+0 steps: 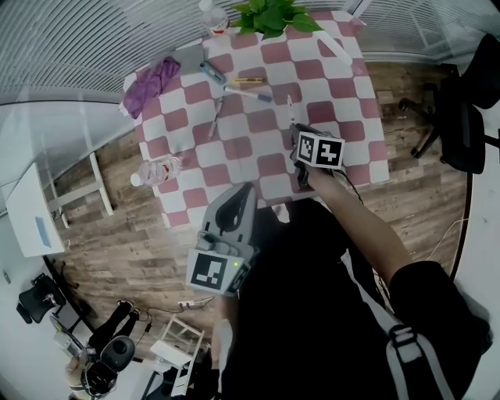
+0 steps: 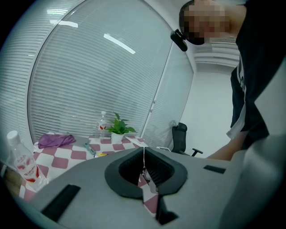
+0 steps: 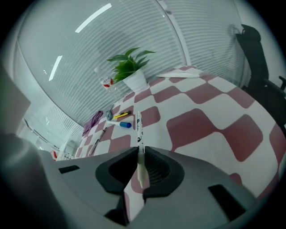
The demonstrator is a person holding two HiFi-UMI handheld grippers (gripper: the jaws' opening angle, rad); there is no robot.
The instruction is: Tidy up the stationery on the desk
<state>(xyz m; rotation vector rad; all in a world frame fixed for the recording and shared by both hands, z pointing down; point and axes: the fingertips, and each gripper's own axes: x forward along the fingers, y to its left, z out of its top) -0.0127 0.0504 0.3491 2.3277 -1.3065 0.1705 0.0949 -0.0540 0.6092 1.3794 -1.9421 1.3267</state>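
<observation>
My right gripper (image 1: 297, 133) (image 3: 140, 151) hangs over the checkered table (image 1: 344, 101), shut on a white pen (image 1: 290, 106) (image 3: 138, 129) that sticks out ahead of the jaws. Loose on the cloth farther back lie a blue-capped marker (image 1: 250, 94) (image 3: 119, 124), a yellow pen (image 1: 248, 80) (image 3: 121, 115), a grey cutter (image 1: 212, 73) (image 3: 109, 115) and a thin dark pen (image 1: 216, 119). My left gripper (image 1: 244, 192) (image 2: 144, 152) is at the table's near edge, its jaws together with nothing between them.
A purple pouch (image 1: 150, 84) (image 2: 56, 141) lies at the far left corner. A water bottle (image 1: 156, 170) (image 2: 22, 163) stands at the left edge, another bottle (image 1: 212, 16) and a potted plant (image 1: 273, 16) at the back. An office chair (image 1: 461, 117) is to the right.
</observation>
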